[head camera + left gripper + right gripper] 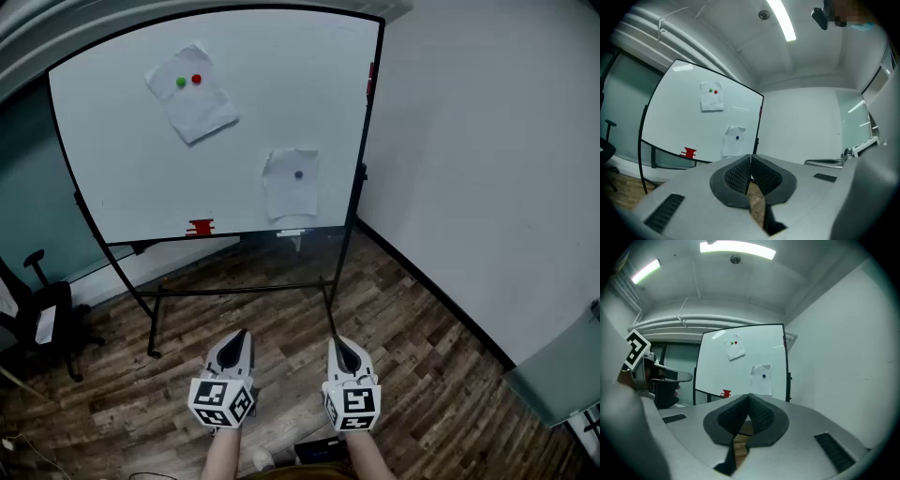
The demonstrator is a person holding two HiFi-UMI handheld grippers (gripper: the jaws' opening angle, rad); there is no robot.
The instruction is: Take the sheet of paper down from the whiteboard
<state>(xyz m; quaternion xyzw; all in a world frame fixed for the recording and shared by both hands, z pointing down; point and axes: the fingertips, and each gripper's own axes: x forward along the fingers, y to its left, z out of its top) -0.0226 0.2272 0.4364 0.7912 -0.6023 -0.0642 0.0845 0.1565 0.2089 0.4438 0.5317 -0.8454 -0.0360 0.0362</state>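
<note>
Paper sheet (191,92) hangs high on the whiteboard (122,169) under a green magnet (181,82) and a red magnet (196,79). A second sheet (290,183) hangs lower, near the board's right edge, under a blue magnet (298,174). Left gripper (241,335) and right gripper (337,342), jaws pressed together on nothing, are well short of the board. The reach looks not yet begun; next, approach a sheet and open the jaws at its edge.

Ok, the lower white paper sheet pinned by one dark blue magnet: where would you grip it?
Probably a bottom corner of the lower white paper sheet, coming from below and in front. The single dark blue round magnet pins only its upper middle to the whiteboard, so the lower edge hangs free and looks easiest to pinch.
</note>
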